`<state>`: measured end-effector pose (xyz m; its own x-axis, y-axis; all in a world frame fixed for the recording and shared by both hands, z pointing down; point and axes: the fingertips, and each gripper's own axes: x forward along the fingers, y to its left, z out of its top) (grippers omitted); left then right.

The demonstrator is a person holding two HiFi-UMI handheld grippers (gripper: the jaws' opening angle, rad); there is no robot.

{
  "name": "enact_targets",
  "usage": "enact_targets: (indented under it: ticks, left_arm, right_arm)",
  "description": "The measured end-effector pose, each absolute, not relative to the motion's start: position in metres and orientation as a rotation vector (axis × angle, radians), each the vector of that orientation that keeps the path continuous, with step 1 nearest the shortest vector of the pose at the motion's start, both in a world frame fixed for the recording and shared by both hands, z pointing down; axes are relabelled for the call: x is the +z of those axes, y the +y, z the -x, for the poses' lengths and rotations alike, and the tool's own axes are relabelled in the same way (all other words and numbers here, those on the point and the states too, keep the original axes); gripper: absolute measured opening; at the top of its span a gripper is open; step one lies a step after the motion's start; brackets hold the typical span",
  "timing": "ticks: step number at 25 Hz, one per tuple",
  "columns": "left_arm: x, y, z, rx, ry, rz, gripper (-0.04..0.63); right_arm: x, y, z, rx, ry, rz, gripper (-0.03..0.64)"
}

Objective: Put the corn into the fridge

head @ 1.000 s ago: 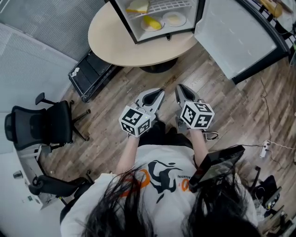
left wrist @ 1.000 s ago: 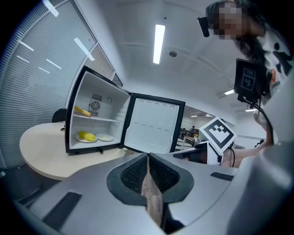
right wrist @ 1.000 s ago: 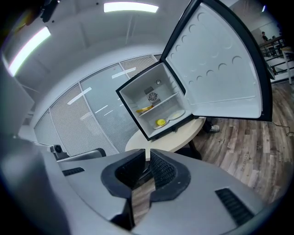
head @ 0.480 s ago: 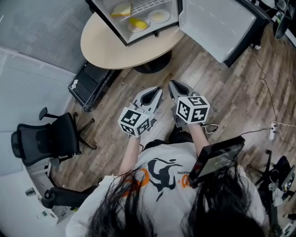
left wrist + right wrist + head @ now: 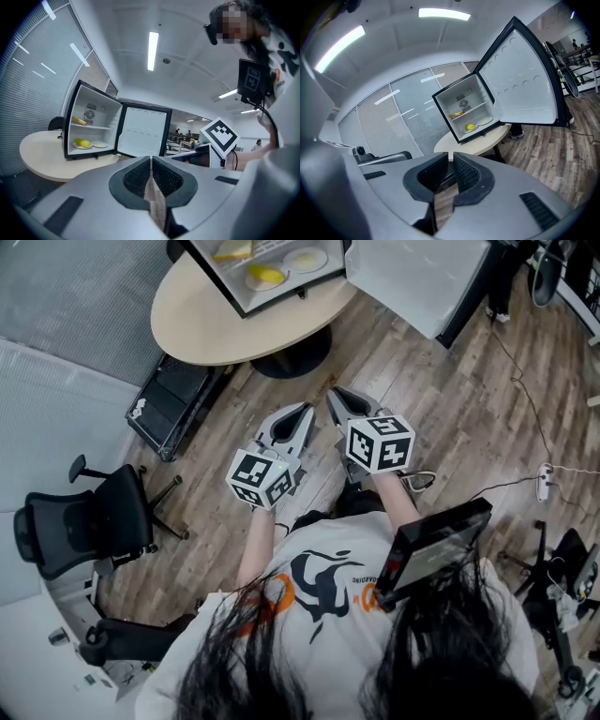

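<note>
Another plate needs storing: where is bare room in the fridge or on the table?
The table is bare left of and before the fridge. The fridge's upper shelf is free right of the yellow food; corn and a plate fill its floor.

Closed empty claw (image 5: pixel 151 160), open fridge (image 5: pixel 101 123), corn (image 5: pixel 83 142) inside

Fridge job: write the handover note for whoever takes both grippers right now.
Grippers: left gripper shut, empty; right gripper shut, empty. Both are held over the floor, short of the table.
Things: the corn lies on a plate on the lower shelf of the fridge, which stands on the table with its door wide open.
Done: corn is inside.
To do: probably only closing the door.
</note>
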<state>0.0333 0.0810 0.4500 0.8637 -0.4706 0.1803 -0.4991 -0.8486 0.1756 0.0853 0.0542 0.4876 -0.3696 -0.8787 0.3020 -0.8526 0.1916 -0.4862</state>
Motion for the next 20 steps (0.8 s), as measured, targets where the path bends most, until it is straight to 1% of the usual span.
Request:
enact_targets:
  ticks: [9, 20]
  left_arm:
    - [0.452, 0.117, 0.004, 0.201, -0.757, -2.804, 0.011]
    - [0.445, 0.117, 0.034, 0.167, -0.779, -2.808, 0.011]
  right_arm:
    - [0.498, 0.092, -0.05, -1.007, 2.385, 1.712, 0.043]
    - [0.491, 0.092, -0.024, -0.987, 2.399, 1.714, 0.043]
